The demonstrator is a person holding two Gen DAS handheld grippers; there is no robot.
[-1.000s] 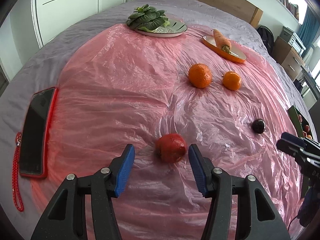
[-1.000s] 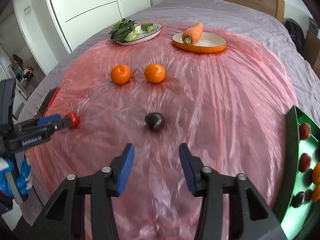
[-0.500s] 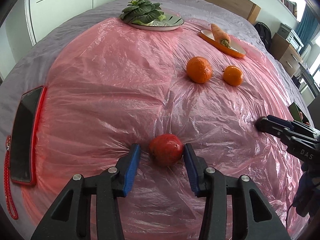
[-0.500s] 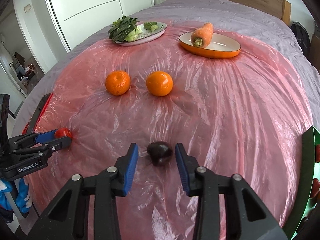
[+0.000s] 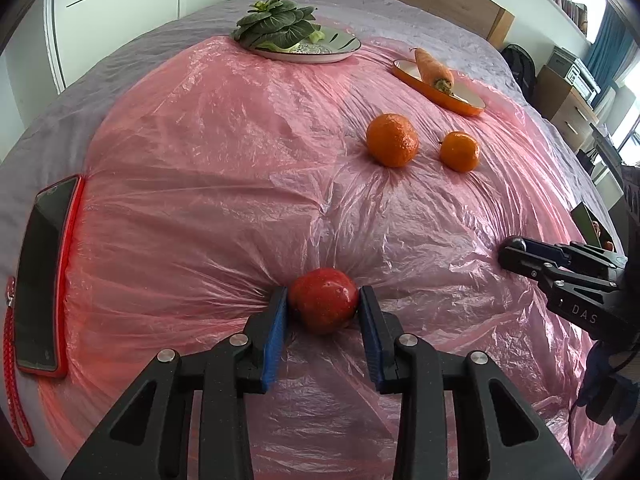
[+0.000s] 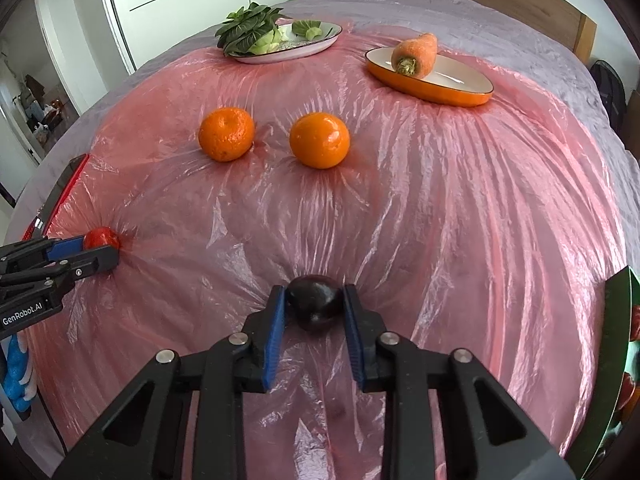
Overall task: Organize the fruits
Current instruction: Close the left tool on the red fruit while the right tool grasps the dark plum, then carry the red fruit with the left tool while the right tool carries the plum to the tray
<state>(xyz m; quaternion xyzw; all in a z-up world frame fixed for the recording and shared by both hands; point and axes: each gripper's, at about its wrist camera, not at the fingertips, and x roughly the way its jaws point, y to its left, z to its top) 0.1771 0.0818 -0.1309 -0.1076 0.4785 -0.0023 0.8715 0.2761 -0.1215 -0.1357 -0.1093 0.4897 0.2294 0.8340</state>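
Gripping: left gripper (image 5: 323, 306) has just closed its blue pads on the red fruit (image 5: 323, 305), which sits between the jaws on the pink plastic sheet (image 5: 208, 184).
Right gripper (image 6: 314, 307): jaws just closed, pads pressing both sides of the dark plum (image 6: 315, 307), also on the sheet.
Ahead of the jaws: two oranges (image 6: 226, 133) (image 6: 319, 139), side by side, apart.
Farther ahead: carrot (image 6: 416, 55) on an orange dish (image 6: 448, 89); greens (image 6: 250, 29) on a white plate (image 6: 304, 50).
Right edge of the right view: green tray (image 6: 618, 312).
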